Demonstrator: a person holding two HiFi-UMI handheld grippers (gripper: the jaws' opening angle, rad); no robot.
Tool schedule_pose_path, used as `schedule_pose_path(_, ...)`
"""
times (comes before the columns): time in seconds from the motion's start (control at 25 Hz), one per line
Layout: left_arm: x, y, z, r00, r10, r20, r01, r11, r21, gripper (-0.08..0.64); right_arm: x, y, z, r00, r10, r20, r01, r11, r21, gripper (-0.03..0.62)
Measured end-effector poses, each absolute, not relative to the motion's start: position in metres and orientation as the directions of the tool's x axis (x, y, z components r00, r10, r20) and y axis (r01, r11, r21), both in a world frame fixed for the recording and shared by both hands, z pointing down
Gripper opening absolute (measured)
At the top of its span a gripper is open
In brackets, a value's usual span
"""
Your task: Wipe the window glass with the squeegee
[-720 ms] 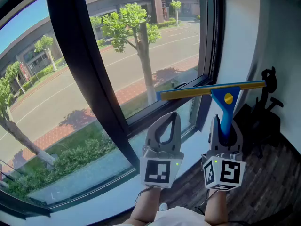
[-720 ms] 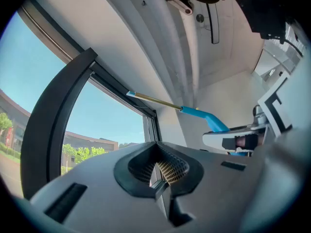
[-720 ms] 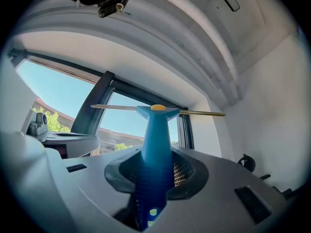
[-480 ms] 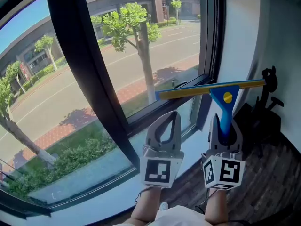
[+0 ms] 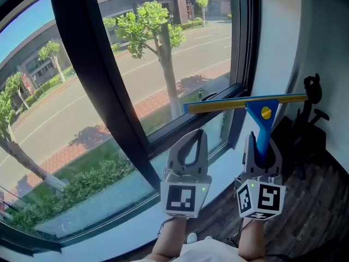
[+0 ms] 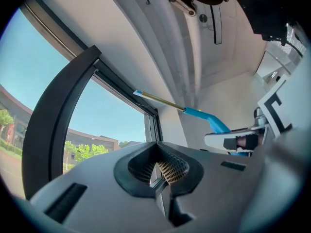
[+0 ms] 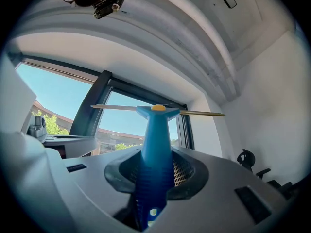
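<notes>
Clamps the squeegee (image 5: 260,125) by its blue handle in the right gripper (image 5: 260,149), blade level near the window glass (image 5: 180,53) at its lower right corner. Shows the left gripper (image 5: 189,149) closed on nothing. Probably handles light and stiff, with a soft rubber edge; best taken low on the ribbed handle.

Your right tongs (image 5: 260,149) are clamped on the blue handle of the squeegee (image 5: 262,125), which stands up out of them. Its blade runs nearly level, with the left end in front of the lower right corner of the window glass (image 5: 163,64) and the right end in front of the white wall (image 5: 278,42). You can't tell whether the blade touches the glass. Your left tongs (image 5: 198,138) sit just beside the right ones, tips together, holding nothing. A wide dark frame bar (image 5: 98,81) slants across the window. Outside, a tree (image 5: 152,26) stands by a road (image 5: 82,113). A dark stand (image 5: 311,113) sits on the wooden floor (image 5: 322,206) by the wall.
</notes>
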State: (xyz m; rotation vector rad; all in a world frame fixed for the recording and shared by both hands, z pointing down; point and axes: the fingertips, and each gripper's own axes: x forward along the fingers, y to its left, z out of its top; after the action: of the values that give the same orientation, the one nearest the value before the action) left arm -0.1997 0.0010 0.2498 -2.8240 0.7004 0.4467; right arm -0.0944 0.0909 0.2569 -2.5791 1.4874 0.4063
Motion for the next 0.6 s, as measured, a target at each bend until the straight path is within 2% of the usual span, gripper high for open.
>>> schedule_pose_path(0.36,-0.202,-0.01,0.269,0.869,-0.398,-0.294,-0.433,-0.899,-0.065,-0.006,-0.102,0.096,0.265,0.533,-0.799,-0.279,-0.831,-0.557,0.009,0.114)
schedule_pose_path(0.6,-0.17,-0.004,0.285,0.902,-0.339,-0.266,-0.366,-0.929,-0.059,-0.006,-0.087,0.104,0.275,0.57,-0.779,-0.26,-0.804,-0.594,0.016,0.114)
